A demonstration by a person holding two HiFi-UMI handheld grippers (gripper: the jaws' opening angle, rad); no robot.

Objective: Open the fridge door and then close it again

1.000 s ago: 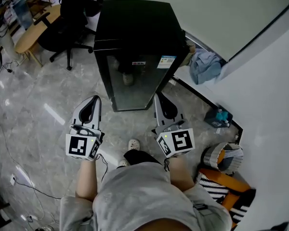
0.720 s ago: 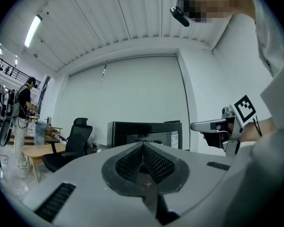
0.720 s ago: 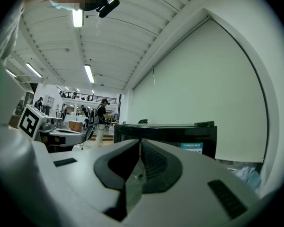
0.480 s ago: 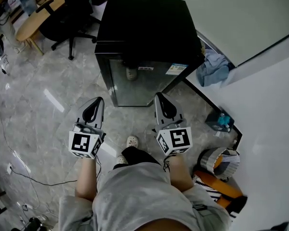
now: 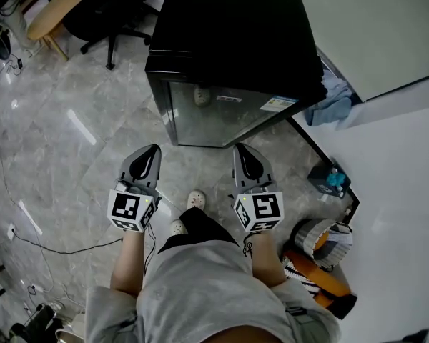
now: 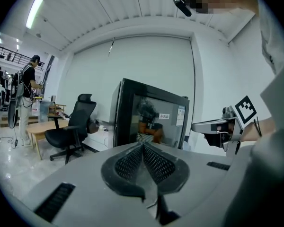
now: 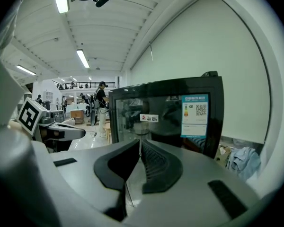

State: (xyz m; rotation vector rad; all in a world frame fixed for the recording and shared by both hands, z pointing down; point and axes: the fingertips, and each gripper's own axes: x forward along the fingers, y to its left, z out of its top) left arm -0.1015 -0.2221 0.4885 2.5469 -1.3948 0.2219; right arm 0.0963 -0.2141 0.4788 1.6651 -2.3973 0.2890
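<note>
A small black fridge stands on the floor in front of me, its glass door closed, with a white label and a blue energy sticker on the glass. The same fridge shows ahead in both gripper views. My left gripper is shut and holds nothing, short of the door's lower left. My right gripper is shut and holds nothing, short of the door's lower right. Neither touches the fridge.
A black office chair and a wooden desk stand at the back left. Blue cloth lies right of the fridge by the white wall. A striped basket and cables lie on the marble floor. A person stands far left.
Both grippers have sunk lower and come a little nearer the fridge door. Both jaws stayed shut. The fridge fills more of the head view.
</note>
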